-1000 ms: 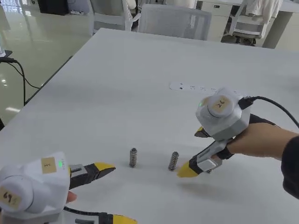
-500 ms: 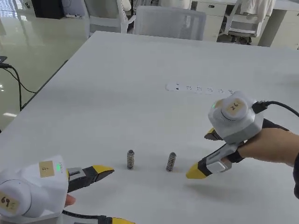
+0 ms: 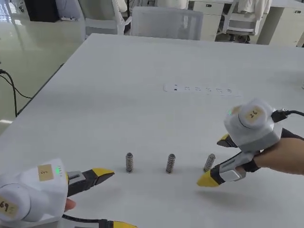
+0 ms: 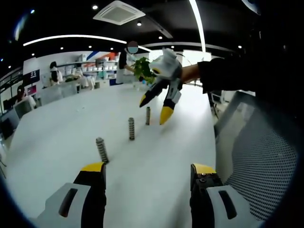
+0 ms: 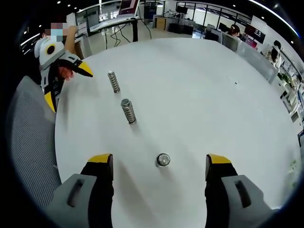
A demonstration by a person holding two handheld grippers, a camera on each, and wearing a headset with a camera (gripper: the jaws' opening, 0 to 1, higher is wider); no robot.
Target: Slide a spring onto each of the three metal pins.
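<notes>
Now: three springs (image 3: 170, 163) stand upright in a row on the white table (image 3: 142, 95), well apart from each other. The right gripper (image 3: 214, 159) hangs by the rightmost spring (image 5: 163, 160), jaws spread wide and empty, not touching the coil. The left gripper (image 3: 110, 198) sits near the front edge, left of the row, jaws likewise apart and holding nothing.

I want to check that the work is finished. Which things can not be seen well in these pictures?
- The pins: in the head view, the coils of the springs hide them.
- The nearest spring: the right gripper view looks down on its top, so its length is hidden.
- The left gripper: the head view's bottom edge cuts off its lower jaw.
- The power strip: too small in the head view to read.
</notes>
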